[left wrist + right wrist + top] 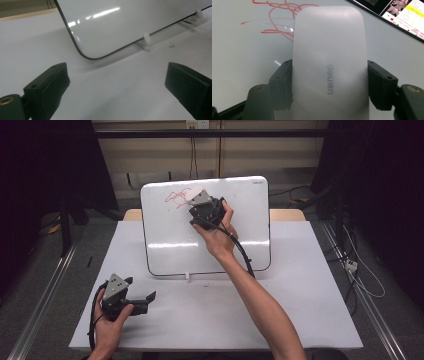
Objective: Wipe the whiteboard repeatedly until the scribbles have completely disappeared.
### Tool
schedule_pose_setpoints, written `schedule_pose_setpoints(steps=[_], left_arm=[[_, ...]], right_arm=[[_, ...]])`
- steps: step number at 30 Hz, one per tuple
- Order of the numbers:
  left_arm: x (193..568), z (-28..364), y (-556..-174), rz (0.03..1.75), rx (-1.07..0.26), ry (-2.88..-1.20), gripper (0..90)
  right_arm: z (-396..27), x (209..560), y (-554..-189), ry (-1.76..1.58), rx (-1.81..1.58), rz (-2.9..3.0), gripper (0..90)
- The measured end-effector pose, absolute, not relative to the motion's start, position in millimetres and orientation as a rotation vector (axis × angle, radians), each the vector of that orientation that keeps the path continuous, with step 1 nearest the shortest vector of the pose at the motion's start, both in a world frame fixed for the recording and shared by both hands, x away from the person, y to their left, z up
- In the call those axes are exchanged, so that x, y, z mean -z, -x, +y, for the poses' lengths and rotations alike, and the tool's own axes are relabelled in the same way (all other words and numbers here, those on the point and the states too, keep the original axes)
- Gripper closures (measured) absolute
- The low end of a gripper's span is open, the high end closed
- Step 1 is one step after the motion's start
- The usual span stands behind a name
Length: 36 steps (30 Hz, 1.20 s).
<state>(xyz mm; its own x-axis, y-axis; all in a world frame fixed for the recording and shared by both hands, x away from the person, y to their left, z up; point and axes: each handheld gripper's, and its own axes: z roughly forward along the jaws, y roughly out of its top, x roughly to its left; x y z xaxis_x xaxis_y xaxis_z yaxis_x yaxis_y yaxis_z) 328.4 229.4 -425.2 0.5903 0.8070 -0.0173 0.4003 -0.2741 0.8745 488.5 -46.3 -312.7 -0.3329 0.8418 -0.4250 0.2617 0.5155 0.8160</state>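
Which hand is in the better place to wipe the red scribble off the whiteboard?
The right. Its claw grips the white eraser beside the red scribble on the whiteboard. The left claw is open, low on the table.

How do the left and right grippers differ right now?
The left gripper is open and holds nothing; the right gripper is shut on the white eraser. The left rests low over the table; the right is up at the whiteboard by the red scribble. Both have black jaws.

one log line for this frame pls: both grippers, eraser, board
right gripper: shut on eraser, at red scribble | whiteboard: propped upright on table | left gripper: open, holding nothing, low over table
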Motion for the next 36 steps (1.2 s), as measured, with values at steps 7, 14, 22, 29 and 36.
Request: schedule_pose_setpoints(steps=[7,14,22,29,36], left_arm=[[425,229,-329,0.968,-0.548,-1.893,5.1],[425,229,-328,0.967,-0.549,-1.892,5.1],[425,229,-328,0.966,-0.553,-1.893,5.1],[425,229,-328,0.969,-0.551,-1.891,5.1],[425,229,-327,0.969,-0.555,-1.888,5.1]], right_arm=[[-27,320,-484,-0.862,-0.800,1.895,31.5],[-15,326,-480,-0.825,-0.807,1.925,31.5],[-33,319,-479,-0.838,-0.820,1.936,31.4],[-36,318,-481,-0.836,-0.836,1.928,30.9],[-43,318,-474,-0.821,-0.856,1.944,30.5]])
